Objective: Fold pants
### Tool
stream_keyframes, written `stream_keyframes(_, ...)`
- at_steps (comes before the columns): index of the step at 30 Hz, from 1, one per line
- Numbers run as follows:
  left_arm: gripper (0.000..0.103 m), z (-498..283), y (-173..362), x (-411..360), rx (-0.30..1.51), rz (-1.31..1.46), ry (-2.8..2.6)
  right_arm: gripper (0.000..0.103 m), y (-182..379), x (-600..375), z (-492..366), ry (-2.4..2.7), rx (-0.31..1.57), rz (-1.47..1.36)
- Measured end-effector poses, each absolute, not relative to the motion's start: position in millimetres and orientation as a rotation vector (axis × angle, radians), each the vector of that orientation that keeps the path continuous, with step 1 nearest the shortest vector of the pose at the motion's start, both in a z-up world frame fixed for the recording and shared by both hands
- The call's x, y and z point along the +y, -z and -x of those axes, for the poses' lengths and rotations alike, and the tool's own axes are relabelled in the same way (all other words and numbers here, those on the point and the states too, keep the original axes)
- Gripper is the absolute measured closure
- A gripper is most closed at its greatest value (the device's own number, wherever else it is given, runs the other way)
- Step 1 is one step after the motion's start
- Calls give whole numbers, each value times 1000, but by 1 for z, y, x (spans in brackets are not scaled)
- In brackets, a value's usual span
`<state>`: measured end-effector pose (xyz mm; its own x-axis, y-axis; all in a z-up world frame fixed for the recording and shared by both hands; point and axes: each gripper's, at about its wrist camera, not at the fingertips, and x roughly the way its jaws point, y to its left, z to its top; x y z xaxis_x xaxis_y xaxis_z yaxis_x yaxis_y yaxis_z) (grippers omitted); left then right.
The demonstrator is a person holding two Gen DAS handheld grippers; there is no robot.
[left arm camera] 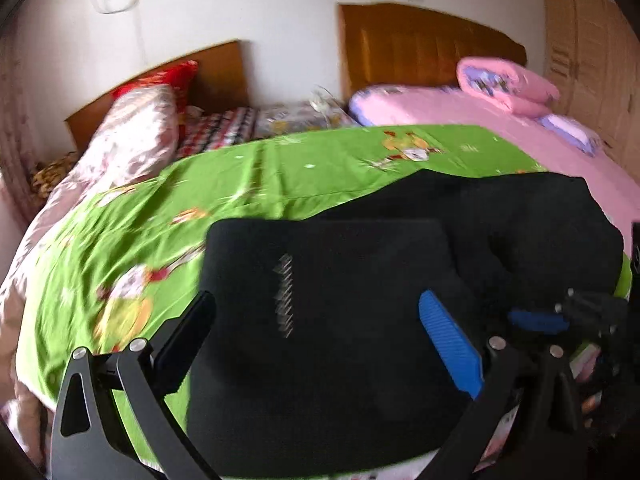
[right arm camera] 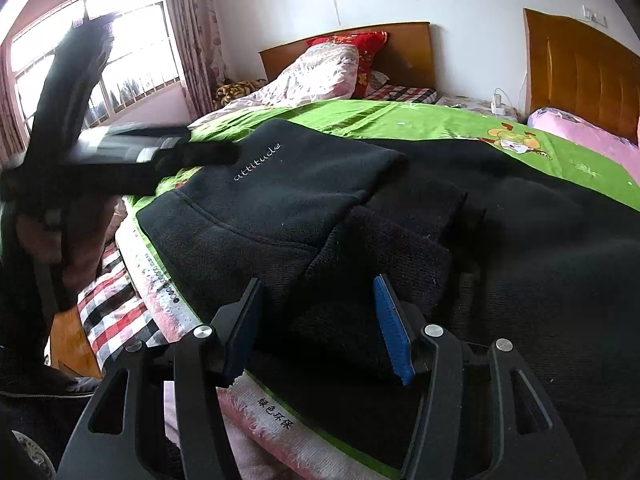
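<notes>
Two hand-held grippers, left (left arm camera: 316,336) and right (right arm camera: 316,328), stand open and empty over our black pants (right arm camera: 304,200), which lie partly folded on the bed (right arm camera: 360,120), needing another fold.

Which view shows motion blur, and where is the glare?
Left wrist view: smeared throughout, the lettering on the black pants streaked; right wrist view: mostly sharp, only the left gripper blurred, with glare blowing out the window.

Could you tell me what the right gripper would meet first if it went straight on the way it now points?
Most likely the black pants: the right gripper points down at the folded cloth lying just past its open fingers on the green sheet.
</notes>
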<state>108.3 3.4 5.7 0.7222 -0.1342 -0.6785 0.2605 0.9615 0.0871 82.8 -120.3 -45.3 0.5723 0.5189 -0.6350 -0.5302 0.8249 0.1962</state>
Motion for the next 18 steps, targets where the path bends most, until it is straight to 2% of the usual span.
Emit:
stream_keyframes(5,2,-182,42,-5,987,-61,257,50,45,-124,-83,-619,746,14)
stream_keyframes(8,1,-184,49,-14,977,-121,234,49,42,-123,-83,-612,764,22)
stream_keyframes(10,1,-181,50,-13,965,-117,239,41,32,-123,-83,-607,802,43)
stream_keyframes(15,2,-168,9,17,871,85,356,37,-10,-130,-103,-526,741,123)
stream_keyframes(18,2,-179,-4,22,855,34,280,32,-15,-118,-135,-614,772,132)
